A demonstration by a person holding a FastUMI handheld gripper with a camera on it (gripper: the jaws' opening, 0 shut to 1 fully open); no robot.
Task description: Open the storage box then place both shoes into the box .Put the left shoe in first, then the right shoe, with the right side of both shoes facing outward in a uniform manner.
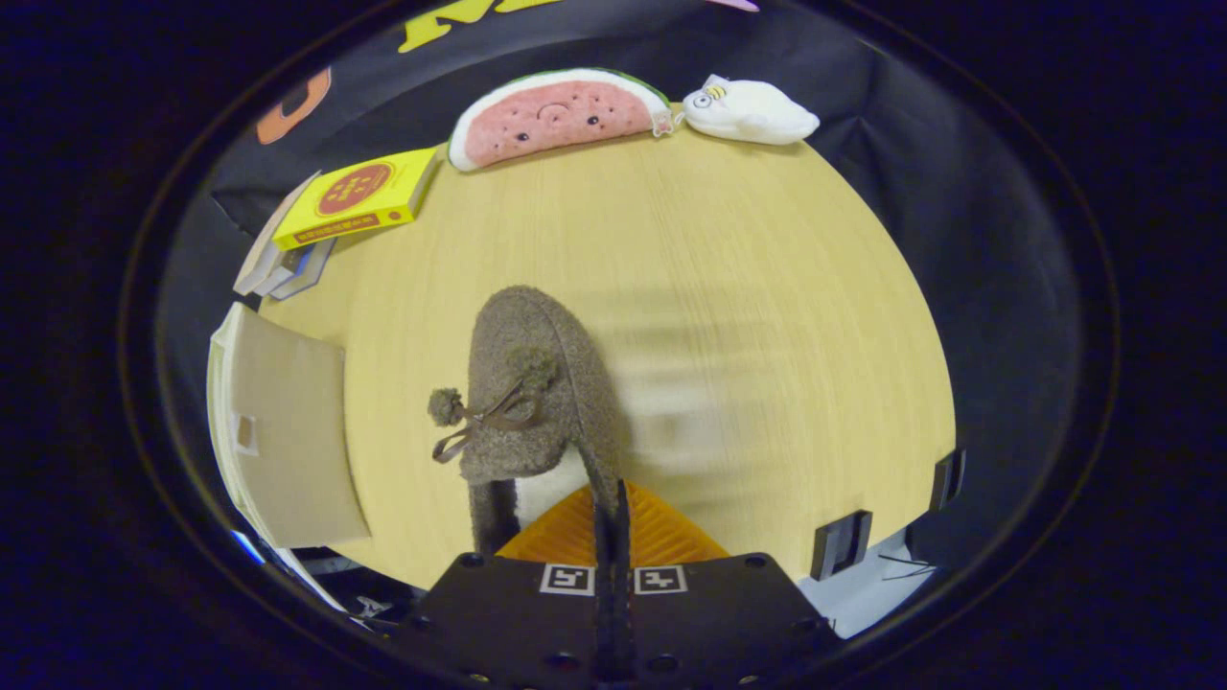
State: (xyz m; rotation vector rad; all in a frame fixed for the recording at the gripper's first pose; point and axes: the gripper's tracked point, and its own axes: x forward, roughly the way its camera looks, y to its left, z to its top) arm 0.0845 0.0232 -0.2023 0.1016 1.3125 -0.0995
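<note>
A fuzzy brown shoe (pixel 537 383) with a ribbon bow and two pompoms on top is held above the wooden table (pixel 748 287), its toe pointing away from me. My gripper (pixel 612 513) is shut on the right side of the shoe's collar, the fingers pressed together on the rim. The shoe's pale lining (pixel 546 489) shows just left of the fingers. To the left, at the table's edge, stands the storage box (pixel 288 431), white with a tan panel and a small cutout. Whether it stands open I cannot tell.
At the back left a yellow box (pixel 359 196) lies on a stack of books (pixel 283 268). Against the back wall rest a watermelon plush (pixel 556 115) and a white bee plush (pixel 752 113). Two black clamps (pixel 842 544) sit on the table's near right edge.
</note>
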